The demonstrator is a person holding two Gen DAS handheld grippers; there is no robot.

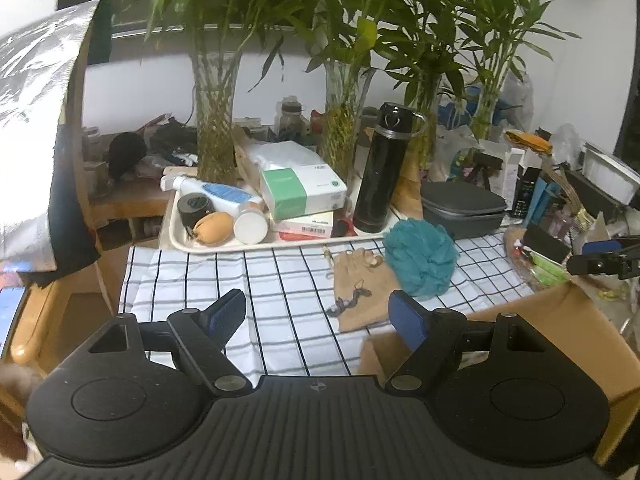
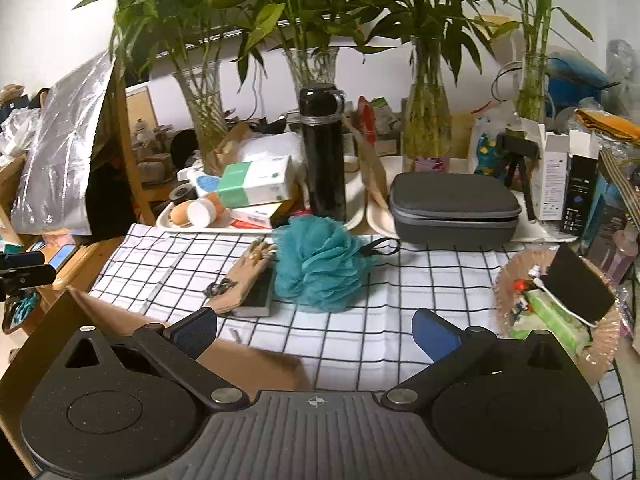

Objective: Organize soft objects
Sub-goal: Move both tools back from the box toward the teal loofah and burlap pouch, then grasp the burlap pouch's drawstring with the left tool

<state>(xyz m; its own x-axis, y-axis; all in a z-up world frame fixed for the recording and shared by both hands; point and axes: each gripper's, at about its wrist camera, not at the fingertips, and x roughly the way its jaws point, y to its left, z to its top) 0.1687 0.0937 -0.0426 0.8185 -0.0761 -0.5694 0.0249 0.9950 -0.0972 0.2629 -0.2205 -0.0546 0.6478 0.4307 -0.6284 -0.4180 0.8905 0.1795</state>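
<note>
A teal mesh bath pouf (image 1: 421,257) (image 2: 320,264) lies on the checked cloth (image 1: 224,280) (image 2: 420,280). Beside it lies a tan drawstring pouch (image 1: 362,286) (image 2: 244,276) with a dark hair tie (image 1: 348,300) (image 2: 218,287) on it. A grey-and-black sponge block (image 2: 256,294) sits against the pouch in the right wrist view. A brown cardboard box (image 1: 560,332) (image 2: 100,320) stands at the near edge. My left gripper (image 1: 318,316) is open and empty, short of the pouch. My right gripper (image 2: 314,334) is open and empty, short of the pouf.
A white tray (image 1: 178,240) (image 2: 164,220) holds bottles, boxes and a black flask (image 1: 380,168) (image 2: 322,152). Glass vases with bamboo (image 1: 216,120) (image 2: 426,120) line the back. A grey zip case (image 1: 460,208) (image 2: 452,208) and a wicker basket (image 2: 508,280) stand at the right.
</note>
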